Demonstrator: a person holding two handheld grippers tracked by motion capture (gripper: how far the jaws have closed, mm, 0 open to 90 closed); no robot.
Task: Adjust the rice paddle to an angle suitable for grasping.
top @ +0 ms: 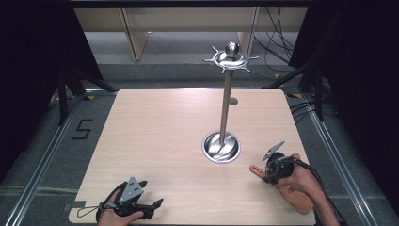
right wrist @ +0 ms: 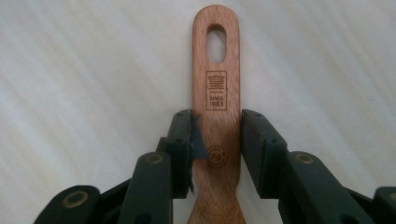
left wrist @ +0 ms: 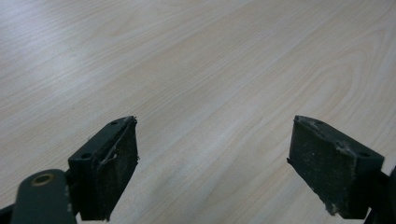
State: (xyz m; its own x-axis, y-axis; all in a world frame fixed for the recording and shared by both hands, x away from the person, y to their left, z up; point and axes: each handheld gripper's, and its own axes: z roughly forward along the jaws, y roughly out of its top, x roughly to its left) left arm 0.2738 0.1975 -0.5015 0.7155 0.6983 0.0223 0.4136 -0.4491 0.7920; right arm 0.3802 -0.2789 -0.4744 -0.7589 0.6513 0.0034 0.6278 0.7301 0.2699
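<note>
The right gripper [right wrist: 217, 135] has its jaws closed on the handle of a wooden spatula [right wrist: 216, 93], which lies low over the table [top: 155, 136] near its right front corner. So the grasp is done. The hanging hole in the handle is free, and the metal stand [top: 226, 99] with hooks holds nothing, so the hanging probably remains. The left gripper [left wrist: 215, 163] rests wide open, holding nothing.
</note>
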